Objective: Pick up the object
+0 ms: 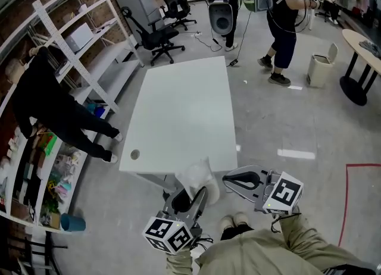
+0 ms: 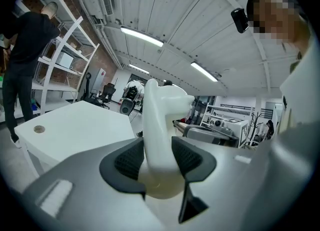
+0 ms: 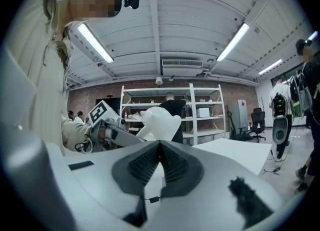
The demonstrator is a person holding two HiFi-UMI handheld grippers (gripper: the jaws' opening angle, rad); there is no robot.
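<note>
White moulded object (image 2: 161, 120), smooth and stiff, judged light but slippery. It is clamped at its narrow waist, the likeliest hold, by the left gripper (image 2: 159, 161), just off the table's (image 1: 178, 113) near edge. The right gripper (image 3: 160, 150) has its jaws together, empty.

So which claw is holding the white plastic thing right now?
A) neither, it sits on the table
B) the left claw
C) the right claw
B: the smooth white plastic object sits pinched between the dark ribbed pads of the left claw, while the right claw is closed on nothing.
</note>
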